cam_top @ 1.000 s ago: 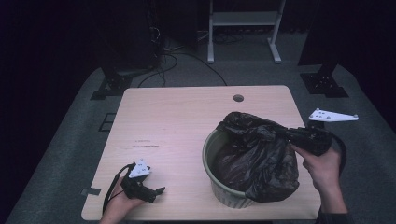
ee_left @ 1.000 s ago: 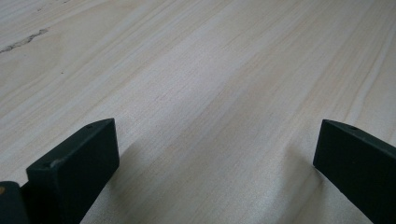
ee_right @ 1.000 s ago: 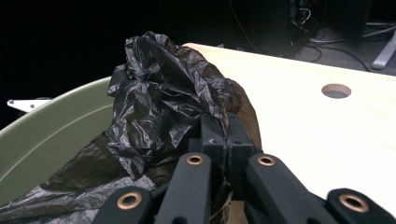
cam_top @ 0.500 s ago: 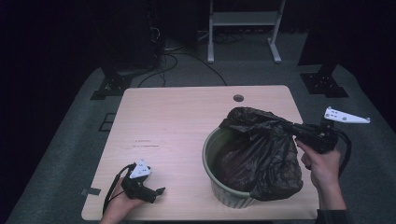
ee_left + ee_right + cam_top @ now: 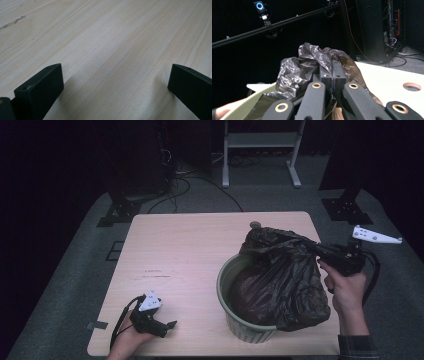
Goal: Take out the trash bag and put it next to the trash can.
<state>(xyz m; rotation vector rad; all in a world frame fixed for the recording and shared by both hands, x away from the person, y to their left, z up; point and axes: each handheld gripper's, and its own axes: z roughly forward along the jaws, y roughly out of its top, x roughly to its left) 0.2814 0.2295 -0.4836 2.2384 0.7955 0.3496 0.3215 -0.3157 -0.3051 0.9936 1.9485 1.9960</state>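
Note:
A pale green bin (image 5: 235, 320) stands at the table's front right, lined with a black plastic bag (image 5: 280, 280) that drapes over its right rim. My right gripper (image 5: 310, 247) is shut on the bag's upper edge, holding it up above the bin's far right side. In the right gripper view the jaws are pressed together with crinkled black bag (image 5: 297, 67) pinched between them, the bin rim (image 5: 249, 103) below left. My left gripper (image 5: 167, 326) rests at the table's front left, jaws spread wide over bare wood (image 5: 112, 50), nothing between them.
A round cable hole (image 5: 255, 225) lies in the table (image 5: 190, 245) behind the bin. A dark scratch (image 5: 150, 274) marks the wood at the left. Stand feet and cables lie on the grey floor beyond the table's far edge.
My right gripper has pulled the bag's edge rightward and slightly up, stretching the plastic over the bin's right rim. The left gripper has stayed where it was.

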